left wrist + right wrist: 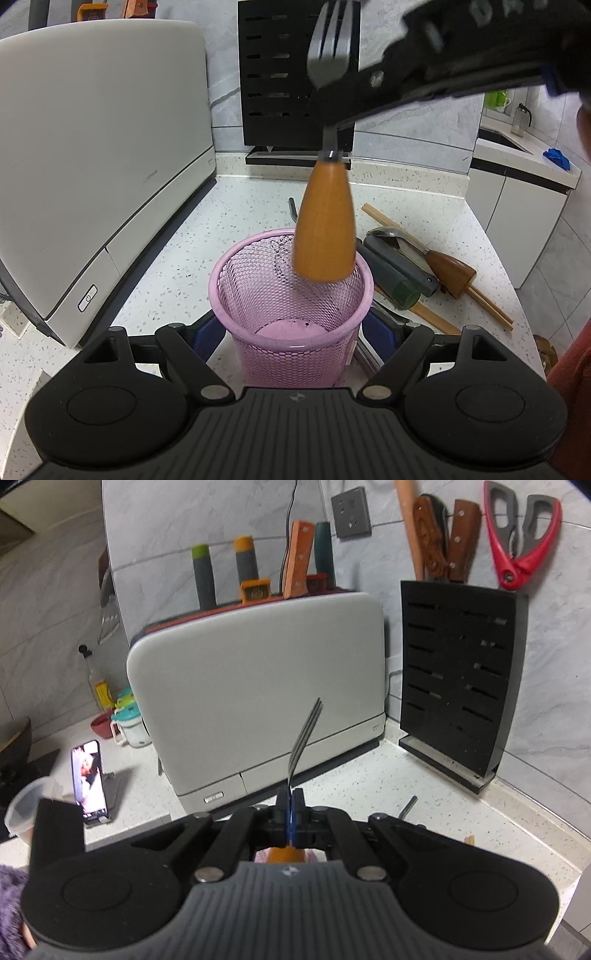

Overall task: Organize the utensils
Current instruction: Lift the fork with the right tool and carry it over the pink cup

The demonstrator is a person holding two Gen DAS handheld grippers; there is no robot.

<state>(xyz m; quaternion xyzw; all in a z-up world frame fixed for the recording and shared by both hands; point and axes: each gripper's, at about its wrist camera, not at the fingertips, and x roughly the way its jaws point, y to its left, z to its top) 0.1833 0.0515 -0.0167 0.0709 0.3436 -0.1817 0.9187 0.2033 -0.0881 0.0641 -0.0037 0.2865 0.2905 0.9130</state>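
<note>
Kitchen corner here, grey marble-look wall tiles and a speckled white surface point(184, 236). Biggest thing in view is the white appliance point(258, 686) against the wall, then the black knife block point(458, 679) next to it with wooden handles and red scissors point(517, 535) sticking out the top.

In front of me sits the pink mesh cup point(291, 306), and my left tool point(291, 332) is around it with the blue pads on either side of the wall. They look close or touching, can't say for sure it's a firm grip, but the cup is bracketed. My right tool point(291, 805) is clamped fully down on the metal neck of the fork point(325, 221), tines up, fat wooden handle hanging down right above the far rim of the cup.

Off to the right on the surface, the leftovers: a wooden-handled spoon point(424, 254), a dark green-tipped handle and a pair of chopsticks point(461, 280).

For doing this step well, I reckon the handle needs to come a bit nearer to the cup's middle before I lower it, since it's over the rim right now. Keep the fork upright, go down slowly, let go only once the handle is well inside, and keep the left side steady so the light cup doesn't tip.
</note>
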